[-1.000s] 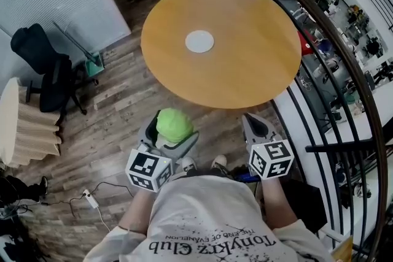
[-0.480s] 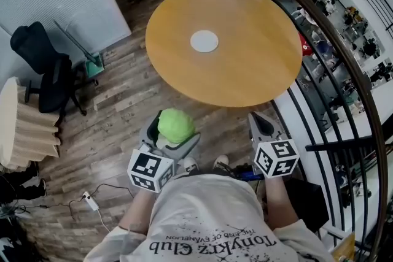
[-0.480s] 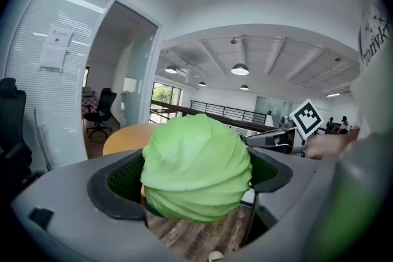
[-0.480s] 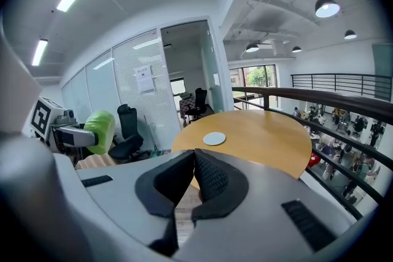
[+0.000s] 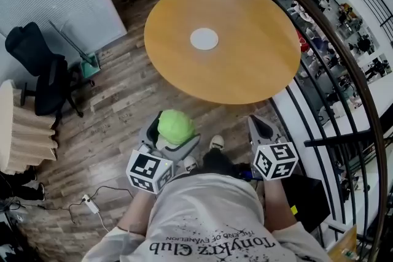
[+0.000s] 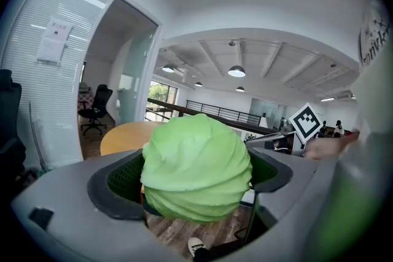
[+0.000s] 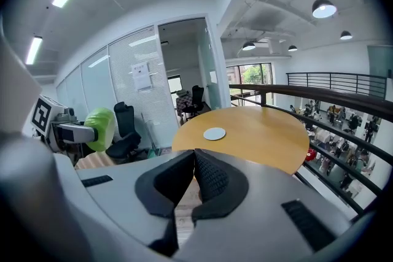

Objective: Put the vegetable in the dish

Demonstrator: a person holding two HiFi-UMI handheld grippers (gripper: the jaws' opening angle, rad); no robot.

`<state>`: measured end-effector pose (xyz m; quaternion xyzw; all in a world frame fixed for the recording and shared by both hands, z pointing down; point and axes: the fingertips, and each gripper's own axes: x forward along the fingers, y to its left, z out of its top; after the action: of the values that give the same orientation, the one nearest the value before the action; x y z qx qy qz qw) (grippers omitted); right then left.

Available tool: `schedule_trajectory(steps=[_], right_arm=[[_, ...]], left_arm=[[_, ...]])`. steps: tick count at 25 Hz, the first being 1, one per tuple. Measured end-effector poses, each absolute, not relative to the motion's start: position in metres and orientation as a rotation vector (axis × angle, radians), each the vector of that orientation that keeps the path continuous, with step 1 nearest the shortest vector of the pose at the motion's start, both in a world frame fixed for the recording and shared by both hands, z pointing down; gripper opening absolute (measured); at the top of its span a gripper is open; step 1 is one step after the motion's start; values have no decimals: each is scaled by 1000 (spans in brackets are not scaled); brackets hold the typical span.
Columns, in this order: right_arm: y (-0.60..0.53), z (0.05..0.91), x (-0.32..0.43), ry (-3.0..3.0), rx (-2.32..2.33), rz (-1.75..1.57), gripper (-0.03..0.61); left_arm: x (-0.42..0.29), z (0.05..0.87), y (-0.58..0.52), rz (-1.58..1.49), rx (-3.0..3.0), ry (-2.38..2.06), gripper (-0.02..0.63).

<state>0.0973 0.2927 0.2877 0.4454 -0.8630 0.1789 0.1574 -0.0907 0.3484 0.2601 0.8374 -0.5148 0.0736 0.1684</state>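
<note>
Grips a round, pale-green, leafy cabbage-like vegetable (image 5: 175, 125) (image 6: 196, 169) in the left gripper (image 5: 174, 133) (image 6: 198, 184), with the jaws spread wide and pressed against its two sides. Holds it in the air over the grey-brown wood-plank floor (image 5: 116, 116), close to the body and just short of the near edge of the round, light-brown wooden table (image 5: 245, 70) (image 7: 264, 132).

Carries nothing in the right gripper (image 5: 261, 127) (image 7: 194, 178); presses its black ribbed jaws tip to tip, with no gap between them. Holds it level with the left one, also off the table's edge.

Well apart from the vegetable, near the middle of the tabletop: a small, flat, white round dish (image 5: 204, 38) (image 7: 214, 133), with nothing on it.

To the left on the floor: a black office chair (image 5: 43, 67). To the right: a dark curved metal railing (image 5: 347, 80).
</note>
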Motion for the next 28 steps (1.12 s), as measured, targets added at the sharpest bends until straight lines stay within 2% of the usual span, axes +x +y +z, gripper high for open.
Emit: schedule_trajectory(steps=[10,28], right_arm=[[246,305,98,-2475,1268,557,25],[77,286,94,-2548,1165,529,25]], left_arm=[[-92,264,305,227,2380,-1475,500],[-92,245,152,212,2323,-1580,500]])
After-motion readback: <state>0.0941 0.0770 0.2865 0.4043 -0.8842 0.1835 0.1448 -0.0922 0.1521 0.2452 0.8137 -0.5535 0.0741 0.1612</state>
